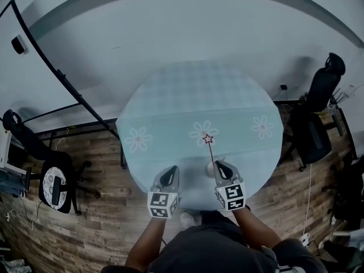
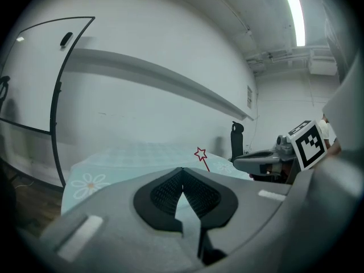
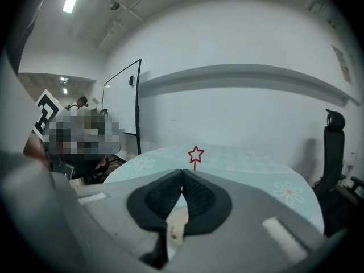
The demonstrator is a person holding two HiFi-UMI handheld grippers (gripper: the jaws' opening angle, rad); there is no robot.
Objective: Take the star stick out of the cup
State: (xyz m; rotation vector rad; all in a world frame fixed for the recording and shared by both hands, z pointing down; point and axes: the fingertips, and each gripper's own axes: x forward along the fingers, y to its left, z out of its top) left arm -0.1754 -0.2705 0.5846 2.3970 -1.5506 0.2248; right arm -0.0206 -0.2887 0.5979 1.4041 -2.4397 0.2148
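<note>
A red star stick (image 1: 208,140) stands in a small white cup (image 1: 210,168) near the front edge of the round table (image 1: 199,95), which has a pale teal flowered cloth. My right gripper (image 1: 219,165) is shut just beside the cup and partly hides it. In the right gripper view the star (image 3: 195,153) rises just beyond the closed jaw tips (image 3: 182,172), not between them, and a pale bit of cup (image 3: 177,223) shows under the pads. My left gripper (image 1: 171,169) is shut and empty, left of the cup. From there the star (image 2: 199,153) shows ahead to the right.
A black office chair (image 1: 318,118) stands right of the table, and another chair (image 1: 54,181) at the left on the wooden floor. A whiteboard on a black frame (image 1: 57,73) leans at the left. The right gripper (image 2: 267,161) also shows in the left gripper view.
</note>
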